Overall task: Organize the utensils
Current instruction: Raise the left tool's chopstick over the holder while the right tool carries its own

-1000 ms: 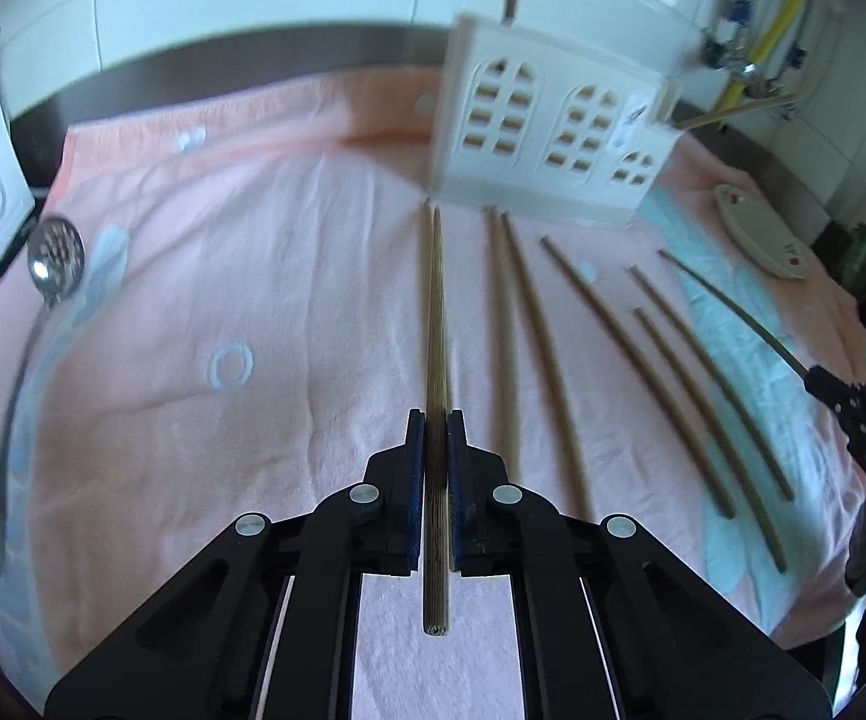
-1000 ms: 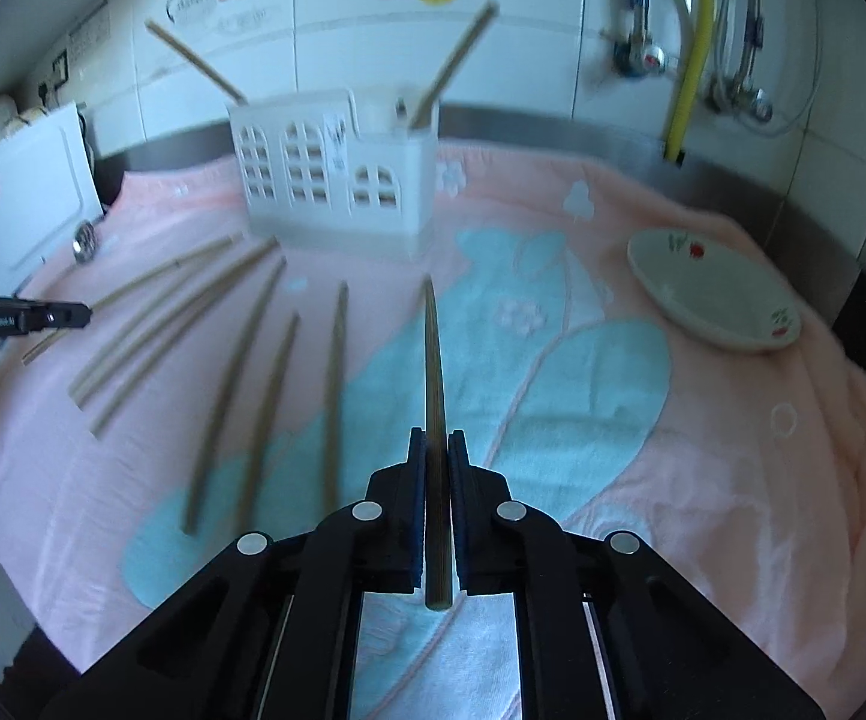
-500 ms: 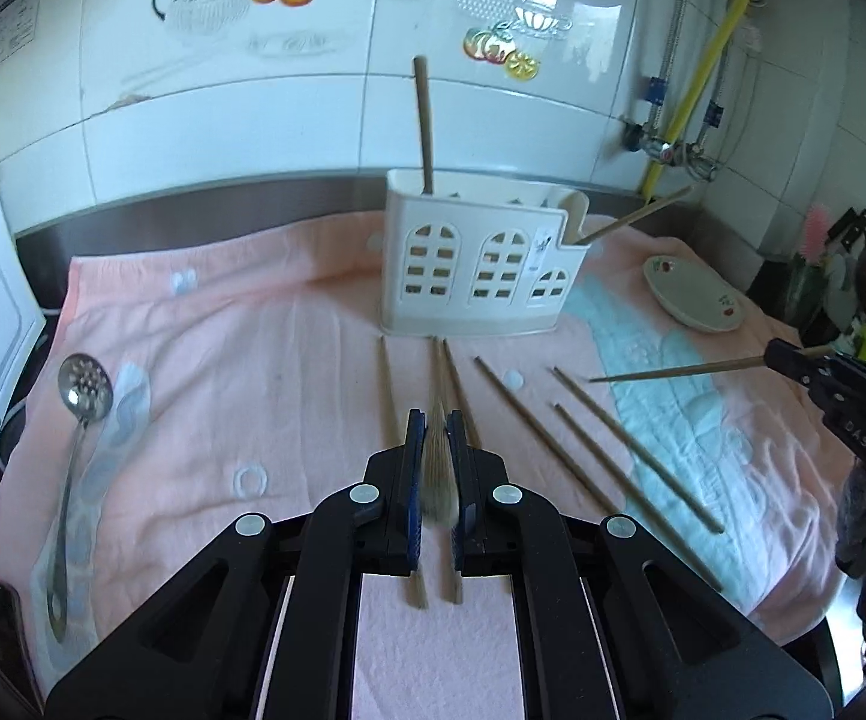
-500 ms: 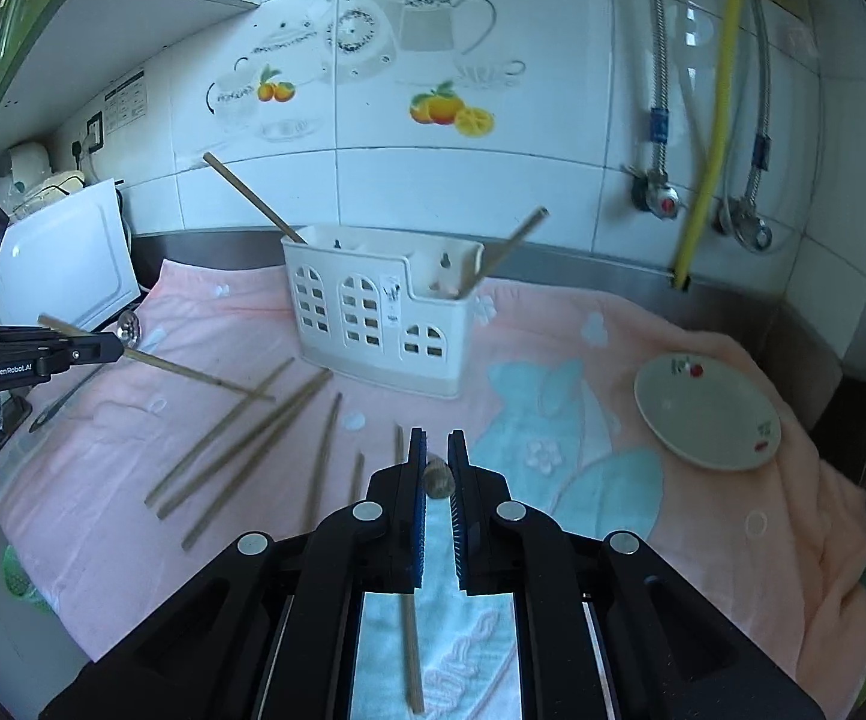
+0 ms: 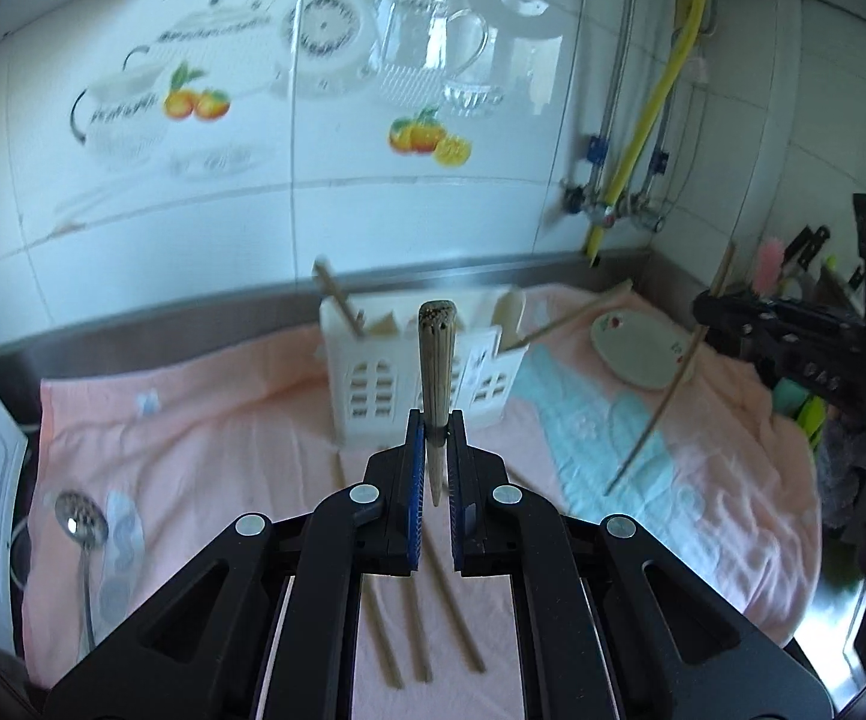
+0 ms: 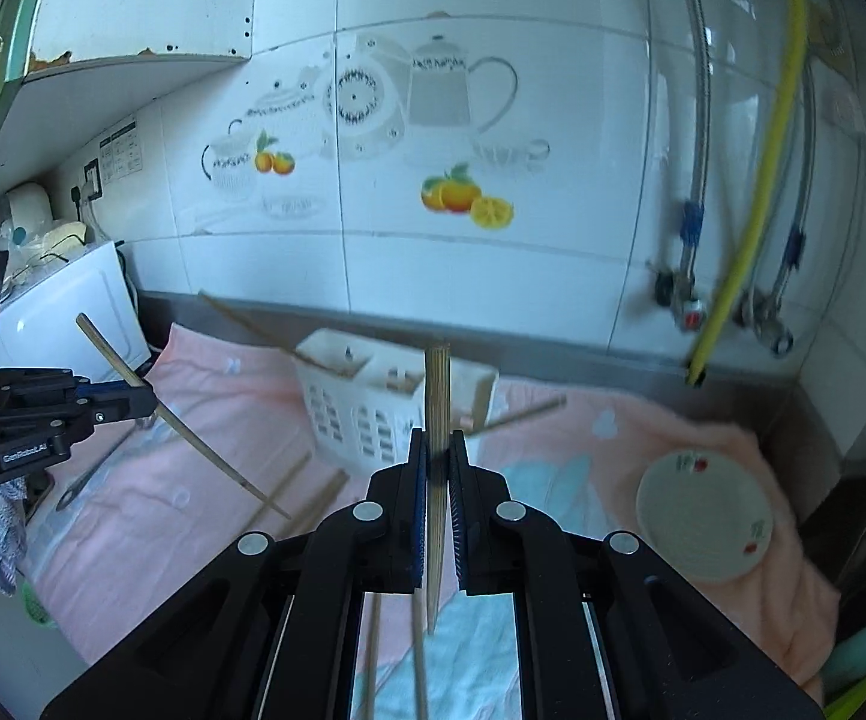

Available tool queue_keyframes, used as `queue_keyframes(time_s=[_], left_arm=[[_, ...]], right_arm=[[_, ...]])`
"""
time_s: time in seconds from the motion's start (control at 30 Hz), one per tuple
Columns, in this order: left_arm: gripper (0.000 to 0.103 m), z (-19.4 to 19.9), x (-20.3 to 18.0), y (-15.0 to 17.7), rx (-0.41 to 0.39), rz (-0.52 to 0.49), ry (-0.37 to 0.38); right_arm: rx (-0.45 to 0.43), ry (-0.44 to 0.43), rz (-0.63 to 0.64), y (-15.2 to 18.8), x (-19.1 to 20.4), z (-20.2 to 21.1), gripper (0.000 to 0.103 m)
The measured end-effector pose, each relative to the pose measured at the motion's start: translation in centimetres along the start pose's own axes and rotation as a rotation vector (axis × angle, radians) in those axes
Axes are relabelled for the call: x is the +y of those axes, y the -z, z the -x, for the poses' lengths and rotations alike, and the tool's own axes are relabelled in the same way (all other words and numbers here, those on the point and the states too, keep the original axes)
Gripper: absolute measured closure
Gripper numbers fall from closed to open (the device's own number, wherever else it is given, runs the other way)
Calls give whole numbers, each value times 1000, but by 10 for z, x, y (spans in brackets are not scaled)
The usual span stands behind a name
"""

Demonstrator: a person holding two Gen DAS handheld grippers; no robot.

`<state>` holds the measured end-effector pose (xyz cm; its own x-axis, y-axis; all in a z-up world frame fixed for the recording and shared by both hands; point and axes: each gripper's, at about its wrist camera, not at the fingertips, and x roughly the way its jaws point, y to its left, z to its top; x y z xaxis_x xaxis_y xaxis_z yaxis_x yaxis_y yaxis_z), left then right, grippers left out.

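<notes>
My left gripper [image 5: 436, 420] is shut on a wooden chopstick [image 5: 436, 354], thick end tilted up, well above the pink towel [image 5: 205, 420]. Behind it stands the white utensil holder [image 5: 373, 384] with chopsticks leaning in it. My right gripper [image 6: 436, 441] is shut on another chopstick [image 6: 436, 396], held nearly upright before the same holder [image 6: 343, 420]. Each gripper shows in the other's view: the right gripper [image 5: 703, 315] with its chopstick [image 5: 667, 396] at the right, the left gripper [image 6: 148, 405] with its chopstick [image 6: 193, 438] at the left. Loose chopsticks [image 5: 457, 618] lie on the towel below.
A slotted metal spoon [image 5: 79, 516] lies on the towel's left side. A small white dish [image 6: 706, 522] rests at the right on the towel. The tiled wall with a yellow hose [image 6: 757, 192] and taps stands behind. A white appliance [image 6: 67, 312] is at the left.
Both grippers have risen well above the towel, each lifting its chopstick, which has swung from lying flat to nearly upright. The holder and loose chopsticks now look farther below.
</notes>
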<state>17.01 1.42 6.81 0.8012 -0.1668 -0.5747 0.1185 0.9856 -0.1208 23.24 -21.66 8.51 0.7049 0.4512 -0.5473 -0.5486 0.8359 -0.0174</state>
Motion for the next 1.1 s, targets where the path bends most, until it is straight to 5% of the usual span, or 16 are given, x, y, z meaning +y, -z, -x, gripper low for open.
queue_keyframes(time_s=[0.23, 0.5, 0.8, 1.1], left_arm=[[97, 8, -8, -49, -72, -29, 9], [97, -5, 6, -99, -126, -28, -66], [97, -57, 33, -104, -18, 30, -77], [97, -74, 38, -96, 30, 24, -80]], right_arm=[[-51, 14, 1, -44, -1, -8, 96], [-117, 46, -21, -89, -8, -24, 96], [-170, 63, -73, -115, -14, -54, 96], [-122, 46, -107, -99, -15, -94, 96]])
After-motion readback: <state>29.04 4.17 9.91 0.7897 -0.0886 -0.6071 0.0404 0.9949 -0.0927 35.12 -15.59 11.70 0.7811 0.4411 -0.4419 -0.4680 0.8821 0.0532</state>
